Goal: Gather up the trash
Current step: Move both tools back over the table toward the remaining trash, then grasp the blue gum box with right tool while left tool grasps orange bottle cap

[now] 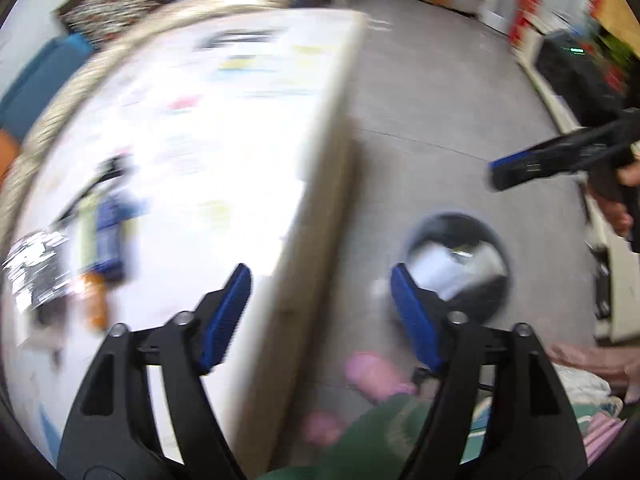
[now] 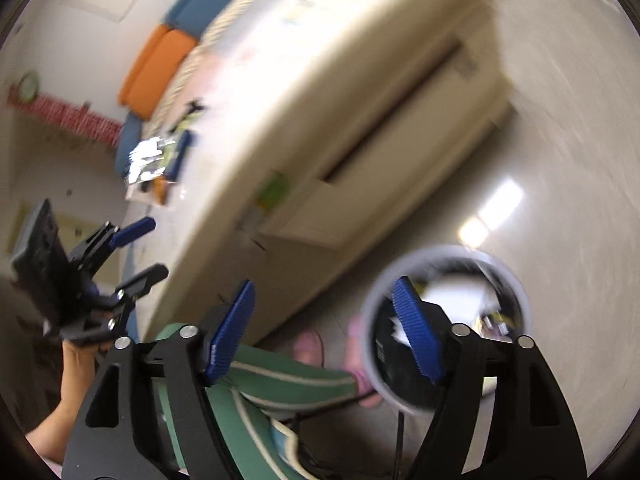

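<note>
Setting: grey floor beside a white desk (image 1: pixel 224 152), frames motion-blurred.
Bin: round trash bin (image 2: pixel 444 320) on the floor off the desk's near corner, paper inside.
Left gripper (image 1: pixel 320 312): jaws wide, empty, straddling the desk edge.
Right gripper (image 2: pixel 326 328): jaws wide, empty, nearer the bin.
Remaining trash: foil wrapper (image 1: pixel 36 268) and packets at the desk's left edge.
Obstacles: person's green-trousered legs (image 2: pixel 280 380) below.

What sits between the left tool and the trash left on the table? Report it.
Nothing visible. The left tool hangs open and empty over the table edge; the crumpled wrappers lie on the tabletop to its left, with bare surface between. Blur hides small items.
</note>
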